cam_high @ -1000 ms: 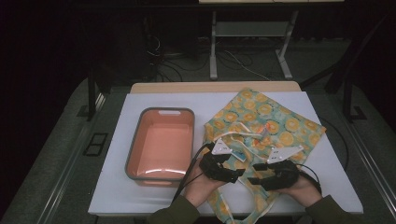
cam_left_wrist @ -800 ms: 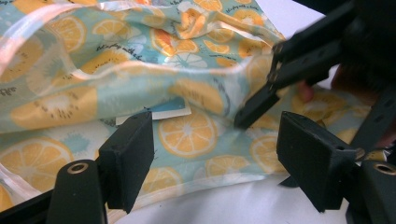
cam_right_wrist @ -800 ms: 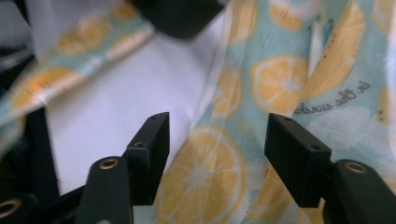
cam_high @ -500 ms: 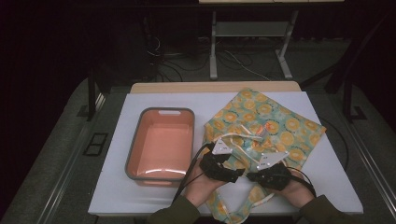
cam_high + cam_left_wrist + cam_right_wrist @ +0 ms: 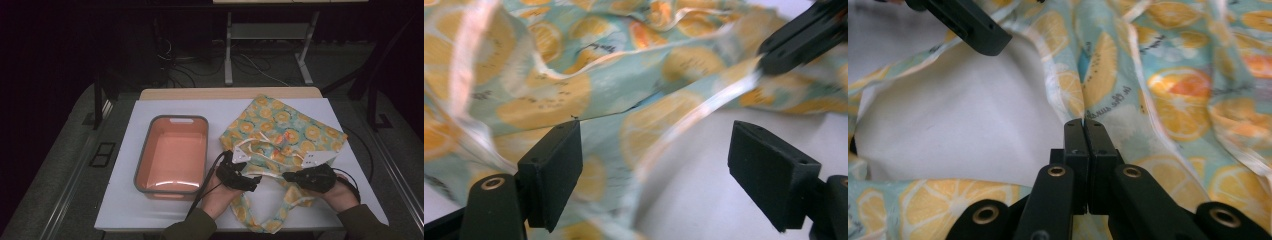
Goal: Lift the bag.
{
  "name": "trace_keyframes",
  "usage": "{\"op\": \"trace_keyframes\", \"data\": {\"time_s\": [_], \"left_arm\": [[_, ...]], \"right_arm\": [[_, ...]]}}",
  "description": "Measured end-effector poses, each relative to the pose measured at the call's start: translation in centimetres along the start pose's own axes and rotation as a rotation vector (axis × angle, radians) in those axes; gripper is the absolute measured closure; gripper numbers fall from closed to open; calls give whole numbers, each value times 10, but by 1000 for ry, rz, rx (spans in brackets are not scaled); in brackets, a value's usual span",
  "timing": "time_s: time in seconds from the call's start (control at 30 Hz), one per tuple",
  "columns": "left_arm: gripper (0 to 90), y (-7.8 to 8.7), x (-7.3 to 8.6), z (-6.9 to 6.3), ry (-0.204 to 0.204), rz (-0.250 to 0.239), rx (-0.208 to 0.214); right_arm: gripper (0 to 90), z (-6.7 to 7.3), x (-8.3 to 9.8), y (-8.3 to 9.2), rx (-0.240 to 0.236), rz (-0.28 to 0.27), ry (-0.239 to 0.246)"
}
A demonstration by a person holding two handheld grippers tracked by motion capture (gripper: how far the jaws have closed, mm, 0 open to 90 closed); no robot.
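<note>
The fabric bag, printed with orange slices, lies at the centre right of the high view, just beside the orange tub on the white table. The right gripper is clenched on the bag's edge; its jaws have just been closing with the cloth between them. The left gripper stands released, its jaws have just been opening wider, with cloth before them. I judge the thin hem may slip out if the right hand pulls hard, because the bite looks shallow.
</note>
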State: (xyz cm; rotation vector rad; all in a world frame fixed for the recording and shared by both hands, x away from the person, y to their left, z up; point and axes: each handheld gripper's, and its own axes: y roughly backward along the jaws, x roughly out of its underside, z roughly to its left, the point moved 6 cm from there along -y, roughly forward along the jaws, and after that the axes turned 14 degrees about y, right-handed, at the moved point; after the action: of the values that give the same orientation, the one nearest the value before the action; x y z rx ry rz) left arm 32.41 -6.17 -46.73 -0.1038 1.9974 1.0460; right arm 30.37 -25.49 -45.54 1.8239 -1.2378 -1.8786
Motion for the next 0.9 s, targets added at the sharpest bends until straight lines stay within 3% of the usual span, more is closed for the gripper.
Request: {"op": "trace_keyframes", "data": {"time_s": [0.37, 0.4, 0.53, 0.57, 0.67, 0.77, 0.9], "left_arm": [[178, -16, 17, 13, 29, 105, -93], [218, -15, 17, 14, 17, 95, -112], [540, -15, 15, 14, 27, 78, -153], [614, -15, 15, 13, 22, 76, -147], [860, -16, 14, 11, 60, 82, -120], [882, -15, 11, 8, 70, 86, -110], [882, 0, -4, -2, 94, 53, -58]], "right_arm": [[891, -17, 1, 11, 34, -40, -33], [891, -17, 1, 12, 34, -40, -35], [891, -18, 0, 11, 37, -45, -34], [891, -18, 0, 10, 38, -46, -37], [891, -20, -1, 9, 42, -48, -35], [891, -23, -4, 8, 51, -50, -28], [892, -29, -10, 9, 59, -64, -26]]}}
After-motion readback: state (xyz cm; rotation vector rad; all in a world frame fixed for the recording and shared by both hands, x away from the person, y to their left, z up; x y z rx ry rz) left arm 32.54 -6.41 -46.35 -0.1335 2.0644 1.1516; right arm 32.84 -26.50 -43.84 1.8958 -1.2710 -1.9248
